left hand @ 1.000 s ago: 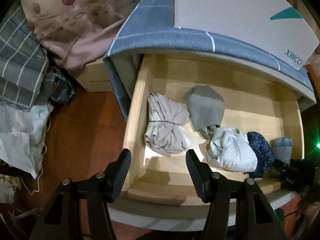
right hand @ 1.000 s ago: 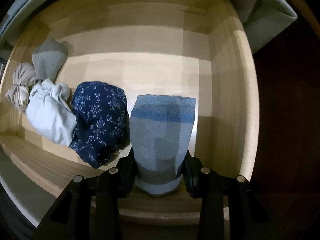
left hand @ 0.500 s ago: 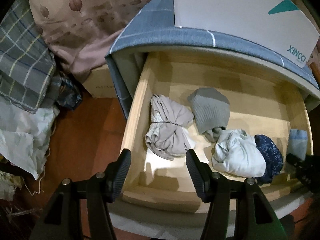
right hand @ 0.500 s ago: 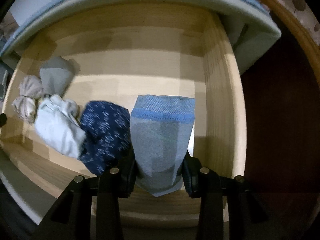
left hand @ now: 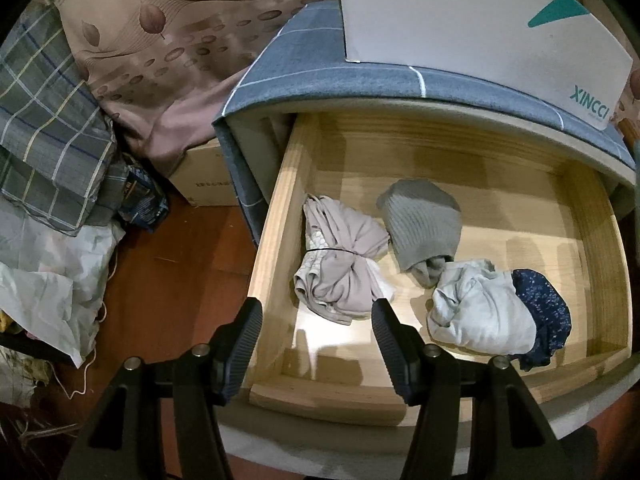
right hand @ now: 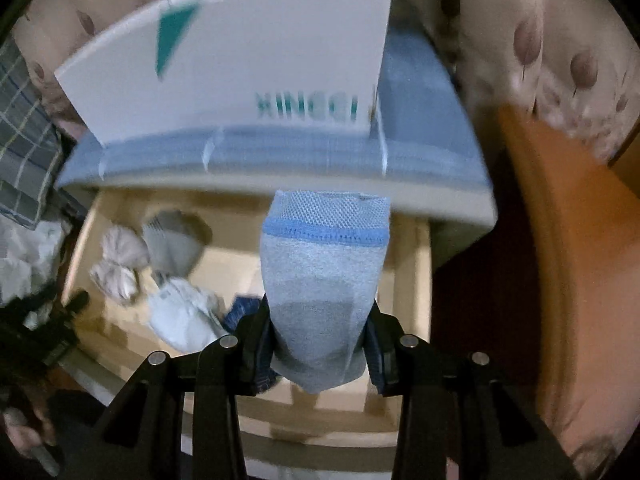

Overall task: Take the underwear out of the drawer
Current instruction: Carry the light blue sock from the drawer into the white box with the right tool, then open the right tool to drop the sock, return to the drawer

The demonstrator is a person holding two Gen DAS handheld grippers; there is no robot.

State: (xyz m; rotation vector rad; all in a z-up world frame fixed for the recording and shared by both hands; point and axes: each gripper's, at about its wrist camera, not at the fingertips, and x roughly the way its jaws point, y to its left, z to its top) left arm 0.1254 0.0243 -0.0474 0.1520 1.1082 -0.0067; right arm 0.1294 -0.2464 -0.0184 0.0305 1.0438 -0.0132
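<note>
My right gripper [right hand: 320,344] is shut on a rolled light blue underwear [right hand: 324,276] with a blue band, held above the open wooden drawer [right hand: 420,280]. My left gripper [left hand: 316,336] is open and empty above the drawer's front left corner [left hand: 272,280]. In the drawer lie a beige bundle [left hand: 340,264], a grey ribbed roll [left hand: 420,224], a pale blue bundle [left hand: 480,312] and a dark navy flowered piece [left hand: 548,312]. In the right wrist view these show blurred at lower left, the beige one [right hand: 116,268] farthest left.
A white XINCCI box [left hand: 480,20] stands on the grey checked cabinet top [left hand: 340,76]. Left of the cabinet are a cardboard box [left hand: 208,176], checked cloth [left hand: 44,128], a leaf-print sheet [left hand: 168,40] and white bags [left hand: 48,272] on the red-brown floor. An orange-brown surface [right hand: 560,240] lies right.
My right gripper has lifted the light blue underwear up out of the drawer and pulled back. My left gripper has risen slightly, staying open.
</note>
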